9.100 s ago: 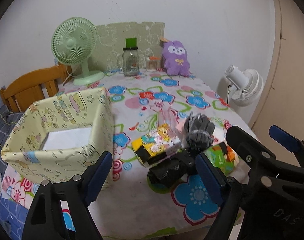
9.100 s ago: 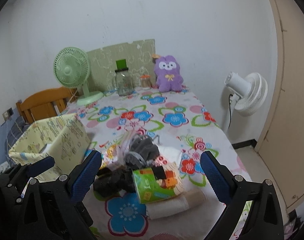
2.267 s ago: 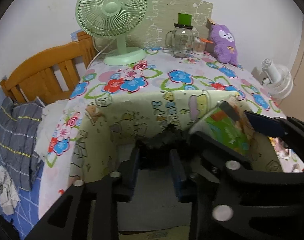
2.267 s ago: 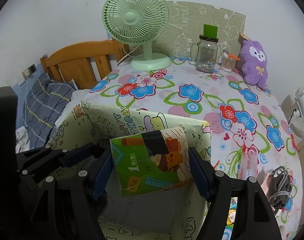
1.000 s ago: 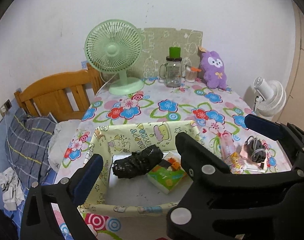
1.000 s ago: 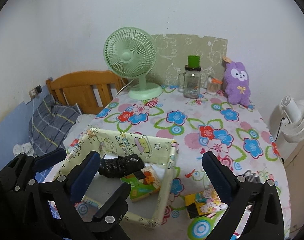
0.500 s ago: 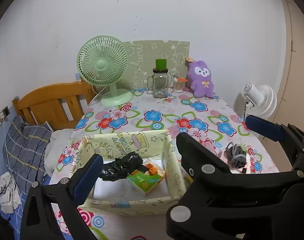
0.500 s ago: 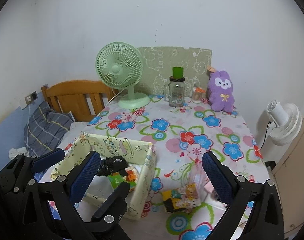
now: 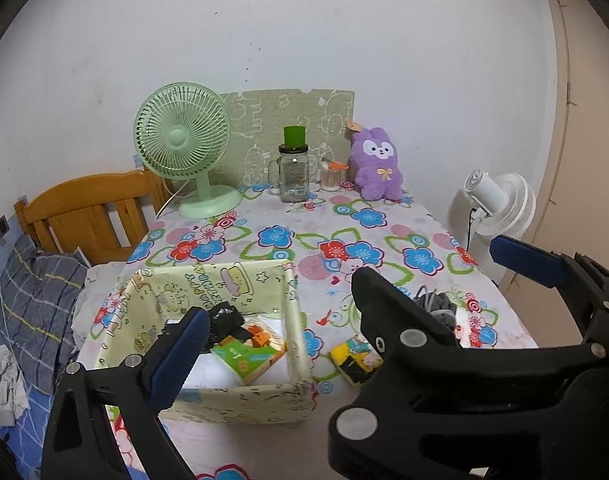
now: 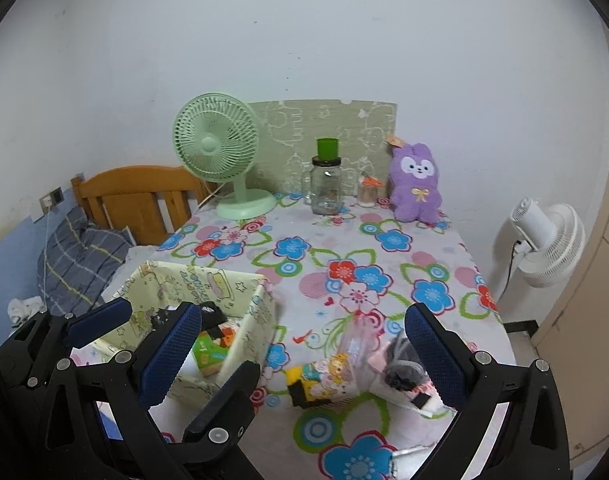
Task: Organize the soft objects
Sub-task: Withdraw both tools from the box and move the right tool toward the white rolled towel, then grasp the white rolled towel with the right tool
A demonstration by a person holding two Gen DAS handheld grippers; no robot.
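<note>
Ahead of the left gripper's point(image 9: 272, 356) jaws and slightly left: fabric storage box point(image 9: 240, 398) on the table point(image 9: 384, 216), holding a tissue pack point(image 9: 248, 354) with a crumpled bag point(image 9: 223, 322) behind it. Right of the box, between the right gripper's point(image 10: 300, 356) jaws: cartoon-printed packet point(image 10: 322, 378), then clear pouch point(image 10: 358, 354), then bundled cord point(image 10: 402, 362) farthest right. Far beyond both sets of jaws, along the wall: desk fan point(image 9: 184, 148) at left, lidded jar point(image 9: 293, 174), small cup point(image 9: 330, 176), plush rabbit point(image 9: 378, 166) at right. Off the table's right edge: standing fan point(image 10: 544, 236). Off its left: headboard point(image 10: 140, 196), with a pillow point(image 10: 80, 264) in front of it.

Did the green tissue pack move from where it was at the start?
Yes. The green pack moved left, off the tablecloth and into the yellow box.
</note>
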